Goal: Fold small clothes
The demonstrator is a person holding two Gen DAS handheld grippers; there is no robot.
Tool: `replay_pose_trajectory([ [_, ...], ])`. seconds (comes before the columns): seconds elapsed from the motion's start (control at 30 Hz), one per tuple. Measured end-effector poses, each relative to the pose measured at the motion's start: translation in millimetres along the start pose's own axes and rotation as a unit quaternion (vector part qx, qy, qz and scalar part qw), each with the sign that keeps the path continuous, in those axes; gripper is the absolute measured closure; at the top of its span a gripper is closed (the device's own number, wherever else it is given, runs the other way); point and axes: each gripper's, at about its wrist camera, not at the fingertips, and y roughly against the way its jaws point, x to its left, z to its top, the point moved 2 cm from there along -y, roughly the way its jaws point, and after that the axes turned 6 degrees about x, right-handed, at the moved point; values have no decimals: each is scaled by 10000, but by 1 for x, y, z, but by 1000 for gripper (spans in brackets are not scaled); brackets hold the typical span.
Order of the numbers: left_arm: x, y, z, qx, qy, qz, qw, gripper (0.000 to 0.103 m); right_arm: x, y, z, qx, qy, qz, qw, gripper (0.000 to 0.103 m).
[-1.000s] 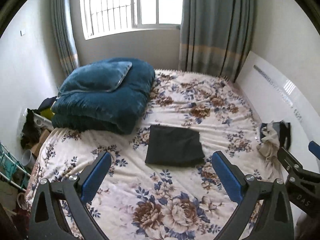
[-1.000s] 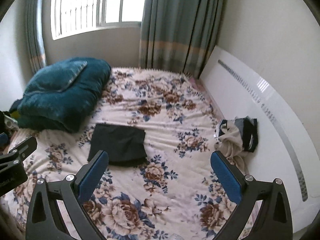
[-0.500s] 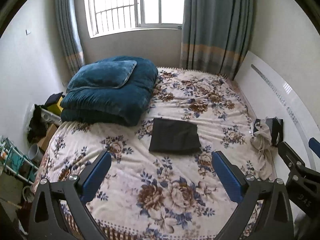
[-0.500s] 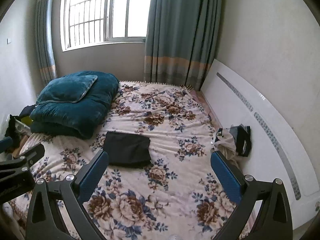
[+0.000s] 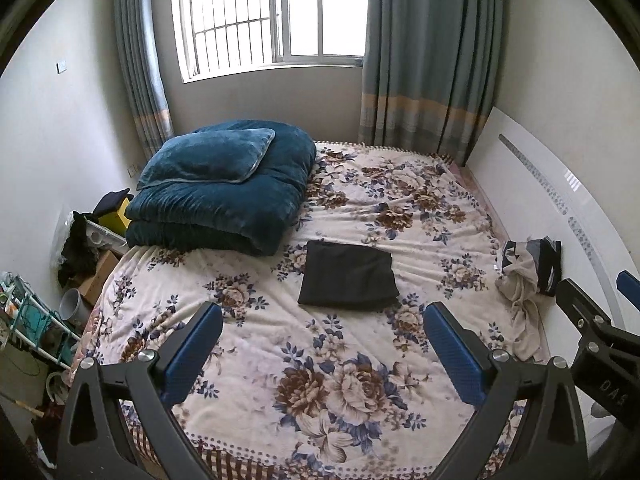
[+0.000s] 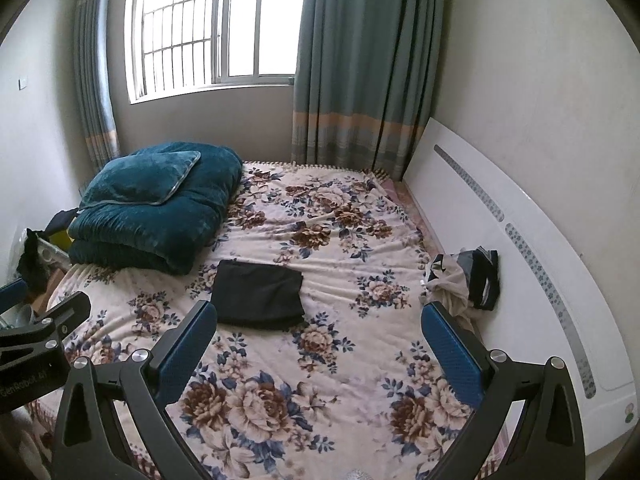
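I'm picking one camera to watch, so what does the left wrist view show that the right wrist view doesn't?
Only the left wrist view shows the green rack and grey pipe on the floor. Only the right wrist view shows the headboard's near end. Both show the folded black garment, the unfolded clothes pile, the blue quilt, and each gripper, left and right, open and empty.

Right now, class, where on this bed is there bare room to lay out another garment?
Free: near the foot, in front of the folded black garment. Also between it and the curtain. Crowded: teal quilt, crumpled clothes.
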Motion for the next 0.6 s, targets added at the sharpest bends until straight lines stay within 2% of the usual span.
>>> replay_pose_trajectory([
  [0.6,-3,8,-2,-53,38,38,10000,0,-2,24,5,-13,-5,105,9999,0],
])
